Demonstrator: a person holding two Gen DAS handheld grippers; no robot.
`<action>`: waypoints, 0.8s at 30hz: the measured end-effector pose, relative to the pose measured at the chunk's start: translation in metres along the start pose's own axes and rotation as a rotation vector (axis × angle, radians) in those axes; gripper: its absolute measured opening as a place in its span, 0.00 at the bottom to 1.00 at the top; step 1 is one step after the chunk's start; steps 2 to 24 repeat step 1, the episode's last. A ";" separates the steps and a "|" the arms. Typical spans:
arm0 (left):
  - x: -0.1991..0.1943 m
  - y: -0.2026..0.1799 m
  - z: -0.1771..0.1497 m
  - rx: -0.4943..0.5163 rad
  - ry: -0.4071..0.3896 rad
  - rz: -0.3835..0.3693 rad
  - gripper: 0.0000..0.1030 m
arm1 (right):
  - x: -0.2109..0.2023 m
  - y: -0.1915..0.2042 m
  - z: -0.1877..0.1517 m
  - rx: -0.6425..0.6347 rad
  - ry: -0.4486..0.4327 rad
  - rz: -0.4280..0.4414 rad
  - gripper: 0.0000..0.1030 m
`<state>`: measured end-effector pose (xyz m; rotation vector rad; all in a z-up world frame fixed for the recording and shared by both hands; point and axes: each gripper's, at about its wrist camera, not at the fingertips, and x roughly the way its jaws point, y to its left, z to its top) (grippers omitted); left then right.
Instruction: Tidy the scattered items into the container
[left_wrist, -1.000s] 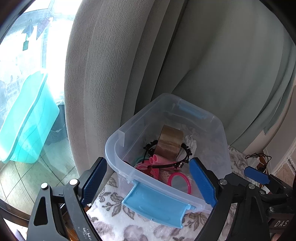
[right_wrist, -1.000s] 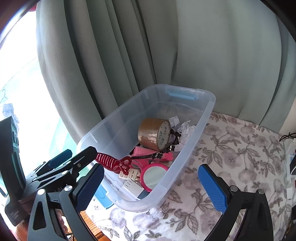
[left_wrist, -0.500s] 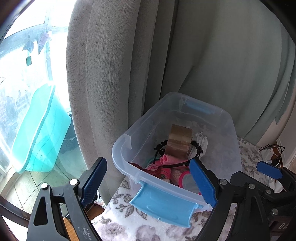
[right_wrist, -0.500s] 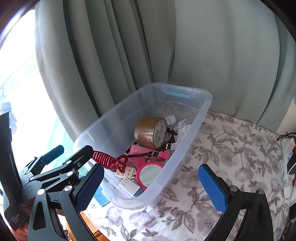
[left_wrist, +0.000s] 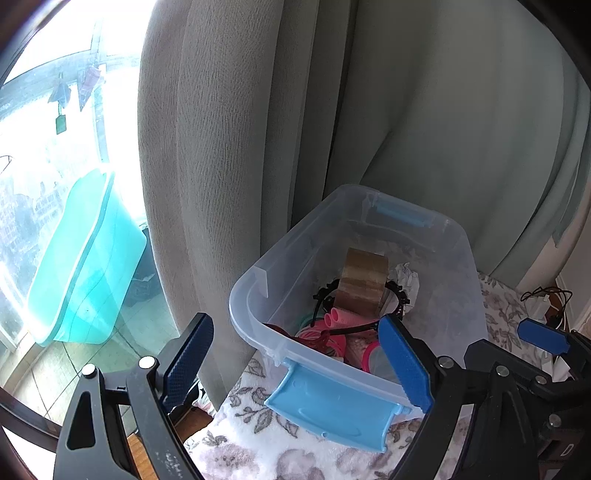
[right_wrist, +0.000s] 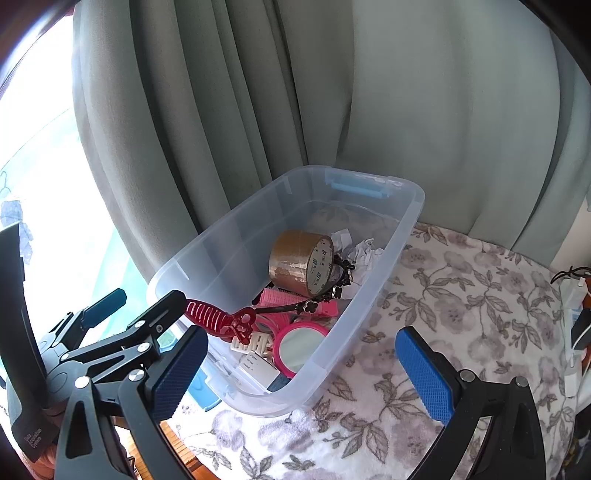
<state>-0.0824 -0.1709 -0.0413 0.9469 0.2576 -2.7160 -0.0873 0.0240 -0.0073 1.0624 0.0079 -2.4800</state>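
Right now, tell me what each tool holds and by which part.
Nothing: the left tool and the right tool are both open and empty beside the container.

Clear, smooth plastic container (right_wrist: 373, 291) with glossy light-blue plastic latch (left_wrist: 332, 406); inside, glossy brown tape roll (right_wrist: 295, 262), crumpled white paper (right_wrist: 364, 253), shiny red plastic comb (right_wrist: 210, 319), pink-rimmed mirror (right_wrist: 301, 347) with reflective face. Soft, matt floral cloth (right_wrist: 461, 302) beneath; matt grey-green woven curtain (right_wrist: 424, 110) behind. Blue textured pads on matt black plastic fingers (right_wrist: 424, 373), with bright metal rivets.
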 end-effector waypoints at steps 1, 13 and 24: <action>0.002 -0.001 0.002 0.002 0.001 -0.001 0.89 | 0.000 0.000 0.000 0.000 0.000 0.000 1.00; 0.002 -0.001 0.002 0.002 0.001 -0.001 0.89 | 0.000 0.000 0.000 0.000 0.000 0.000 1.00; 0.002 -0.001 0.002 0.002 0.001 -0.001 0.89 | 0.000 0.000 0.000 0.000 0.000 0.000 1.00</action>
